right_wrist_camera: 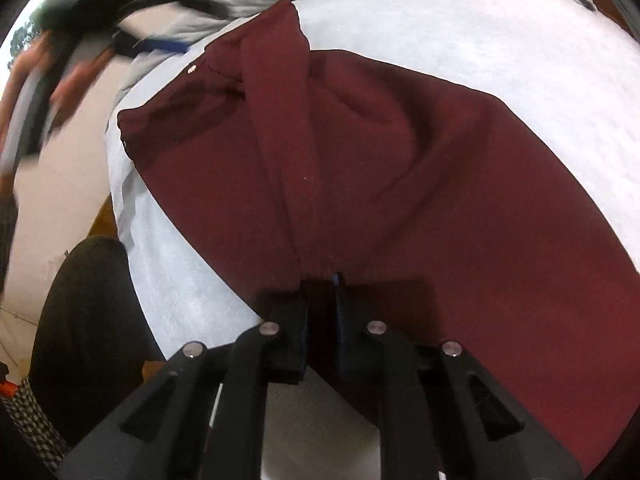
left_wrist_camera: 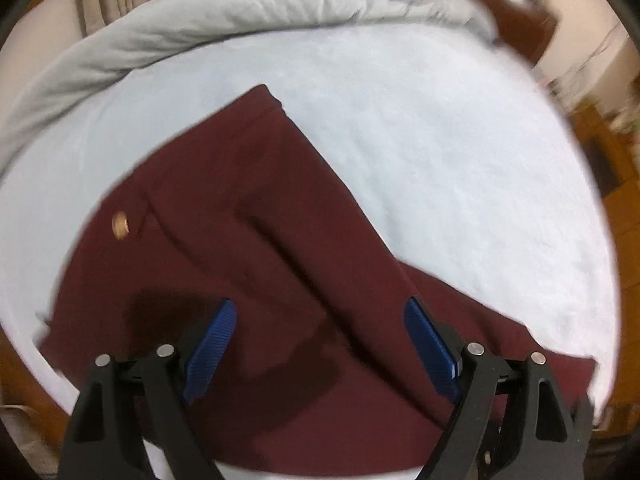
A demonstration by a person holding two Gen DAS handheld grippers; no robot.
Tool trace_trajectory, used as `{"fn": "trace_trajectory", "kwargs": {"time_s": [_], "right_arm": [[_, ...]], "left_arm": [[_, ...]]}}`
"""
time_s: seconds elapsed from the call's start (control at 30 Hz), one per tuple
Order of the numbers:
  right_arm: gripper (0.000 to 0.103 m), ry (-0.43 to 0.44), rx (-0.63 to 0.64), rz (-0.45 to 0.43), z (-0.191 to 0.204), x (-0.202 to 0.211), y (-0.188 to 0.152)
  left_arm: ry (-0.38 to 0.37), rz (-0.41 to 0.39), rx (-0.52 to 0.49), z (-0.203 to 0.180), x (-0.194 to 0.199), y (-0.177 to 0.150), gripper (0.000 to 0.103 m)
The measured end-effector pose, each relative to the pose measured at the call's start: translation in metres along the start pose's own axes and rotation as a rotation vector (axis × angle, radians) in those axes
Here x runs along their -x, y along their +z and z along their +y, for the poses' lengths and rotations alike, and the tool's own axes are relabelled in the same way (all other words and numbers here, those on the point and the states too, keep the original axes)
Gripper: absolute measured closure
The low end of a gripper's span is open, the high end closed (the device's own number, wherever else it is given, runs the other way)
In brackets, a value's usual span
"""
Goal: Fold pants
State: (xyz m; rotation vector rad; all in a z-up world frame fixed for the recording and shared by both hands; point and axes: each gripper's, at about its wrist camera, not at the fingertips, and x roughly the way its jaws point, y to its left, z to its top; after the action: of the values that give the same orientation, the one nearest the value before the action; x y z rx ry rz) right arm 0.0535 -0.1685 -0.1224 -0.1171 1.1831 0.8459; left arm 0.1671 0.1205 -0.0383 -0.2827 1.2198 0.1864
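Note:
Dark maroon pants (left_wrist_camera: 240,240) lie on a pale blue bed sheet (left_wrist_camera: 440,160), waistband with a copper button (left_wrist_camera: 120,225) at the left. My left gripper (left_wrist_camera: 320,312) is open, its blue pads (left_wrist_camera: 212,352) spread above the pants, holding nothing. In the right wrist view the pants (right_wrist_camera: 400,180) spread across the sheet (right_wrist_camera: 480,32), with a fold running up toward the waistband. My right gripper (right_wrist_camera: 322,280) is shut on a pinch of the pants fabric at the near edge. The left gripper shows blurred at the top left of the right wrist view (right_wrist_camera: 160,44).
A grey duvet (left_wrist_camera: 200,24) is bunched along the far side of the bed. A brown headboard (left_wrist_camera: 516,20) and wooden furniture (left_wrist_camera: 612,184) stand at the right. My dark-clad leg (right_wrist_camera: 84,320) stands by the bed's edge, over pale floor (right_wrist_camera: 52,200).

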Motion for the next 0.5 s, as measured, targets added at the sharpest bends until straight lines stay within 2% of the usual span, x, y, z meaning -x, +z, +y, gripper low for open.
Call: {"fn": "trace_trajectory", "kwargs": {"time_s": [0.07, 0.13, 0.23, 0.5], "right_arm": [[0.091, 0.012, -0.008, -0.001, -0.005, 0.002, -0.001], [0.091, 0.037, -0.032, -0.006, -0.009, 0.003, -0.002], [0.092, 0.081, -0.075, -0.013, -0.018, 0.005, -0.001], [0.092, 0.121, -0.107, -0.025, -0.019, 0.005, 0.0]], "left_arm": [[0.028, 0.096, 0.008, -0.011, -0.022, 0.036, 0.017], [0.08, 0.173, 0.012, -0.02, -0.041, 0.059, 0.017], [0.201, 0.278, 0.005, -0.031, -0.073, 0.089, 0.017], [0.406, 0.444, -0.034, -0.042, -0.134, 0.119, 0.017]]}}
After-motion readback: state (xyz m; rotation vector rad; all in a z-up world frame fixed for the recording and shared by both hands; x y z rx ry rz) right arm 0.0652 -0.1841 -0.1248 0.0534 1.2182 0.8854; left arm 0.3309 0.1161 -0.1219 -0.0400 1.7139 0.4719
